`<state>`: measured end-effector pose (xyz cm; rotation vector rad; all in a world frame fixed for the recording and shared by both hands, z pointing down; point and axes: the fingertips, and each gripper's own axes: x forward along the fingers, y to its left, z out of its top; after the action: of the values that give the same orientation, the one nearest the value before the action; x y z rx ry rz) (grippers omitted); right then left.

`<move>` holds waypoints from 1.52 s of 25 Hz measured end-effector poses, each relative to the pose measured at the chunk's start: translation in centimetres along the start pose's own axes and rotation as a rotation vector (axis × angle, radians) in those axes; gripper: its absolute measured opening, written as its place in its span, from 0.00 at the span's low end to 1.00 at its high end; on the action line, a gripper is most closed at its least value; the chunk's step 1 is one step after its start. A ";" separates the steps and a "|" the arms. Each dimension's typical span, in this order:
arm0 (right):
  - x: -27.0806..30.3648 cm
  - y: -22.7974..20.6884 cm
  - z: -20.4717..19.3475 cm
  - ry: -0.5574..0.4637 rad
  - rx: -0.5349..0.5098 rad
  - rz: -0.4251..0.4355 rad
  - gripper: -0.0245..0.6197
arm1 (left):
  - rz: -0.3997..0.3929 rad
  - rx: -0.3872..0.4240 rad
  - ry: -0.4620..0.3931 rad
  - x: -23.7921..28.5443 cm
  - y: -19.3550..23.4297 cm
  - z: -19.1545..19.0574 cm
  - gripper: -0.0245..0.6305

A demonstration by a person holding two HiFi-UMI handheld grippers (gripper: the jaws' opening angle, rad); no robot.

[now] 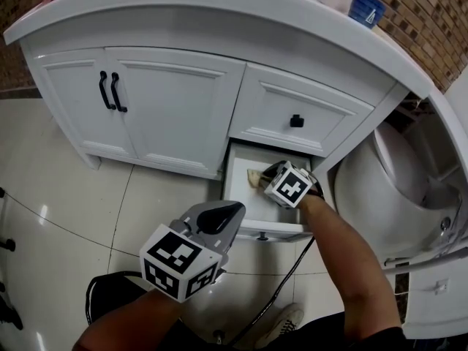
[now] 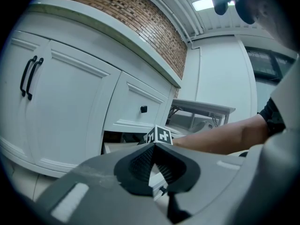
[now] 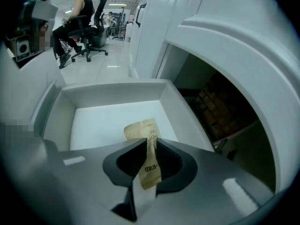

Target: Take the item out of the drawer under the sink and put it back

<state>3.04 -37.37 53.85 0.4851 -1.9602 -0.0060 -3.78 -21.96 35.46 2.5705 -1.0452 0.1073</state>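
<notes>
**Left gripper (image 1: 219,216) idle up front; packet (image 3: 143,131) pinched in the open drawer (image 1: 235,196)**

Closest to the head camera, the left gripper hangs in front of the cabinet (image 1: 175,108). Its jaws are pressed together on nothing, and it is well apart from the drawer. Its own view shows the same, with the two pads meeting at the tip and nothing between them.

The work is on the other side. The low drawer under the sink is already pulled out, so the opening step is done. The right gripper (image 1: 267,172) reaches steeply down into it. In the right gripper view its jaws are clenched on a tan paper packet, which runs up through the narrow gap between the pads. The printed upper end of the packet sticks out beyond the tips, over the drawer's white floor.

I judge the task to be at the grasp, early in the first half. The packet is gripped but still inside the drawer walls. It may still rest on the floor, but the jaws cover its lower end, so that is hard to tell. Lifting it clear and then setting it back remain to be done.

As for contents, the packet is the only thing that shows in this drawer. The smaller drawer above it (image 1: 296,121) is closed, as are the two cabinet doors, so what they hold cannot be seen.
</notes>
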 end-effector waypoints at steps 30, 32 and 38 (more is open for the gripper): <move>-23.3 5.2 3.9 -0.626 0.446 -0.088 0.05 | -0.034 0.053 -0.039 -1.2 -2.9 0.7 0.05; -24.8 6.2 3.3 -0.680 0.547 -0.041 0.05 | -0.031 0.065 -0.049 -1.1 -3.0 1.0 0.05; -28.6 9.1 2.2 -0.788 0.640 -0.002 0.05 | -0.040 0.079 -0.047 -1.1 -3.7 1.3 0.05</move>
<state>8.13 -19.83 29.88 1.0111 -2.7298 0.5126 -2.07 -19.26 32.95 2.6754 -1.0247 0.0799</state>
